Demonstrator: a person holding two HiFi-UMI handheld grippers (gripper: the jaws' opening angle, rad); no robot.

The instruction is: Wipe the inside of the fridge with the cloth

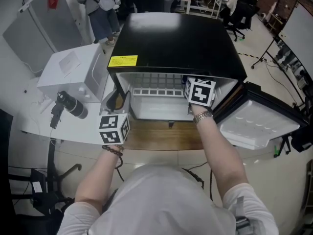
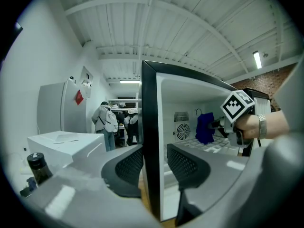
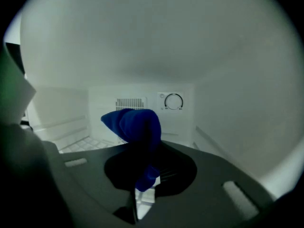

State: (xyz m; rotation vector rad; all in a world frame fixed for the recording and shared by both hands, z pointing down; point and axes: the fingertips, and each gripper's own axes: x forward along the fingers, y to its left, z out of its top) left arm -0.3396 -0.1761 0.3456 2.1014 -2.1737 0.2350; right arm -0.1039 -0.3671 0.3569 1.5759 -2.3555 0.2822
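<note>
A black mini fridge [image 1: 176,43] stands on a wooden table with its door [image 1: 259,124] swung open to the right. My left gripper [image 2: 153,160] straddles the front edge of the fridge's left wall [image 2: 151,127], one jaw outside and one inside, both pads against it. My right gripper [image 3: 142,160] reaches inside the white compartment, shut on a blue cloth [image 3: 137,127]. The cloth [image 2: 205,127] hangs bunched from the jaws, in front of the back wall and above the wire shelf [image 1: 156,91]. In the head view only the right gripper's marker cube [image 1: 199,91] shows at the fridge mouth.
A white box-shaped appliance [image 1: 73,72] stands left of the fridge, with a dark bottle [image 2: 37,167] in front of it. The back wall carries a thermostat dial [image 3: 173,101] and a fan vent [image 2: 181,131]. People [image 1: 102,9] stand behind the fridge.
</note>
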